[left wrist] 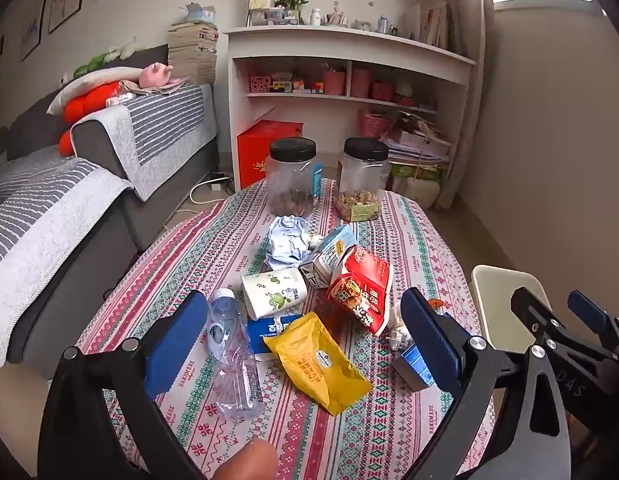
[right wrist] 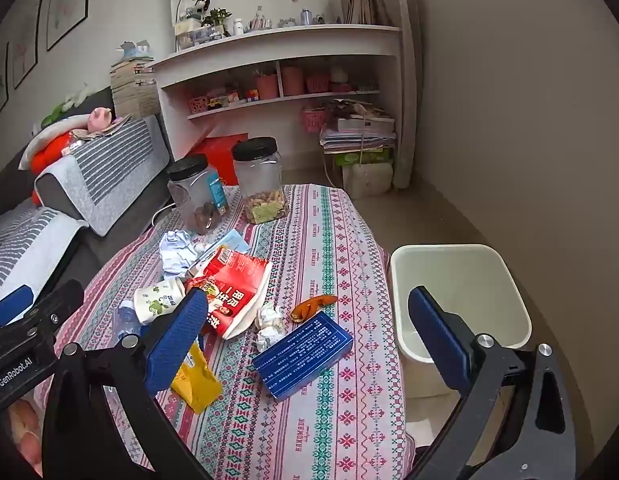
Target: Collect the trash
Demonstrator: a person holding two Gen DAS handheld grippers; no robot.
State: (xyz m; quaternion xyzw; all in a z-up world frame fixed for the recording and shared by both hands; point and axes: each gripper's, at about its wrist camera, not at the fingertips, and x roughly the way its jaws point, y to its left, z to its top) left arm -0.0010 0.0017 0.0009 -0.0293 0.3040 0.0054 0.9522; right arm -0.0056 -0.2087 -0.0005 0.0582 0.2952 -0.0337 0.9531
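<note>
Holding nuts: two black-lidded jars (left wrist: 327, 178).

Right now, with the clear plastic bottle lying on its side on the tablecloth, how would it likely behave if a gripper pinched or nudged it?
The bottle looks empty, so probably light. Its thin clear wall would likely dent under a pinch. Lying on its side, it may roll if nudged, though the yellow pouch beside it might stop it.

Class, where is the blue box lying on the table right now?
In the right wrist view the blue box lies flat near the table's right edge, beside the white bin, just in front of the crumpled tissue.
</note>
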